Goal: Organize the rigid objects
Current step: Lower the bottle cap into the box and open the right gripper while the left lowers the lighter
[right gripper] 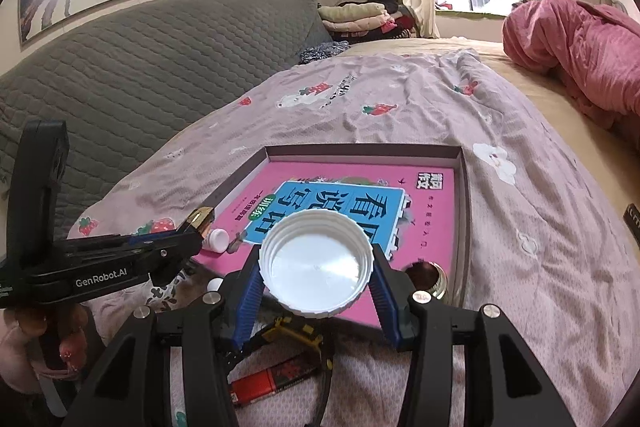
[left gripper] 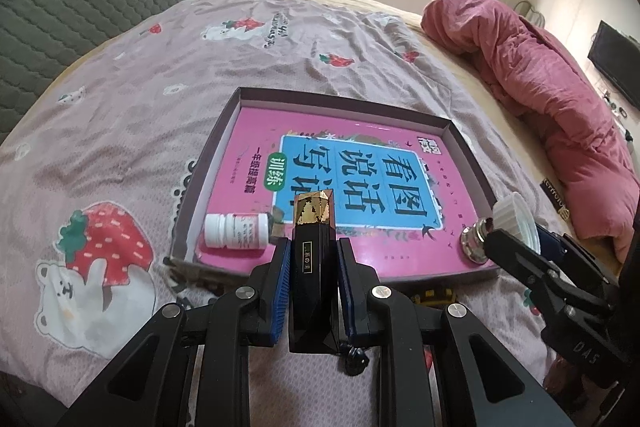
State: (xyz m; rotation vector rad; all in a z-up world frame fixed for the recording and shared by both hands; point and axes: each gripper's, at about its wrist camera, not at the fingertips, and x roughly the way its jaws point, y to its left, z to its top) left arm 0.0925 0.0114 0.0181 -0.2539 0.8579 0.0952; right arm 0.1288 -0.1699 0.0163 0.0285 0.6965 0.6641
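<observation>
The shallow box tray [left gripper: 452, 125] lies on the bed's strawberry-print sheet [left gripper: 120, 99], and everything else is placed here by reference to it. A pink book [left gripper: 360, 183] with a blue title panel fills the tray floor.

The left gripper [left gripper: 313, 259] hangs over the tray's near edge, its blue pads [left gripper: 281, 279] pressed tight on the sides of a black faceted tube with a gold cap [left gripper: 313, 251]; the cap end points toward the tray's middle. Just left of that tube, inside the tray's near-left corner, a small white pill bottle [left gripper: 236, 231] lies on its side on the book.

The right gripper [right gripper: 316, 267] is over the tray's near-right part, its jaws roughly half spread and clamped on the rim of a wide white ribbed lid [right gripper: 316, 263], hollow side toward the camera. Beyond that lid, in the tray's near-right corner, sits a shiny metal cap-like piece [right gripper: 430, 277]; the lid and the right gripper's finger partly hide it.

Outside the tray, on the sheet just before its near edge, lie a yellow-and-black object [right gripper: 298, 331], largely hidden behind the fingers, and a red-and-black pack [right gripper: 272, 379]. A rumpled pink quilt [left gripper: 540, 87] is well to the tray's right, a grey quilted headboard [right gripper: 140, 67] to its left, and folded clothes [right gripper: 360, 17] are piled far beyond it near the window
</observation>
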